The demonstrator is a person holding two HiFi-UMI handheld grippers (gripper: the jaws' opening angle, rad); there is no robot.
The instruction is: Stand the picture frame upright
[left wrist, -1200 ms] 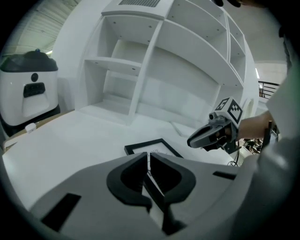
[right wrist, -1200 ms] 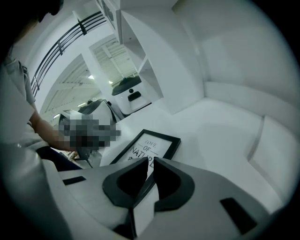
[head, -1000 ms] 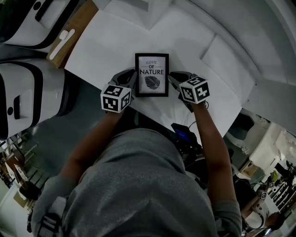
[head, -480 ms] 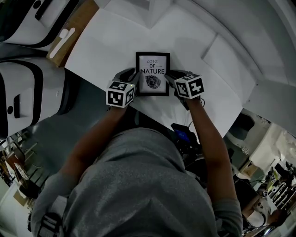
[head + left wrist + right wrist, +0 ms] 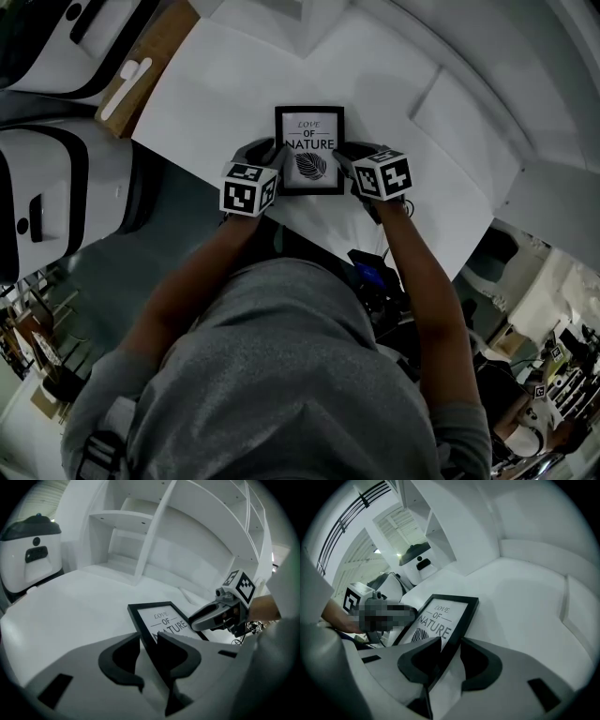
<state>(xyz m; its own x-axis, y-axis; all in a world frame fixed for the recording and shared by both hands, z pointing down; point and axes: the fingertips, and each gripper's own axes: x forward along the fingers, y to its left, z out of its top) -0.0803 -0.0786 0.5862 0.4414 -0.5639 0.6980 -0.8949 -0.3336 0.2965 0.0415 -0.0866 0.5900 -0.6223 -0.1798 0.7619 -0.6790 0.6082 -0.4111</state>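
A black picture frame (image 5: 309,150) with a "LOVE OF NATURE" leaf print lies face up on the white table (image 5: 216,84). My left gripper (image 5: 267,155) is at its left side. In the left gripper view the frame's left border (image 5: 146,630) runs between the jaws of that gripper (image 5: 149,637), which have just been opening, and a white gap shows beside the border. My right gripper (image 5: 347,157) is at the frame's right side. Its jaws (image 5: 451,641) have also just been opening and straddle the right border (image 5: 457,632) without pressing on it.
A white shelf unit (image 5: 154,536) rises behind the table. A white-and-black machine (image 5: 56,187) stands to the left. A wooden board with a white utensil (image 5: 141,70) lies at the table's far left corner. The table's near edge runs just below the grippers.
Both marker cubes have shifted inward and up toward the frame. The jaws, shut a second ago, now stand apart around the frame's side borders. The frame itself has hardly moved.
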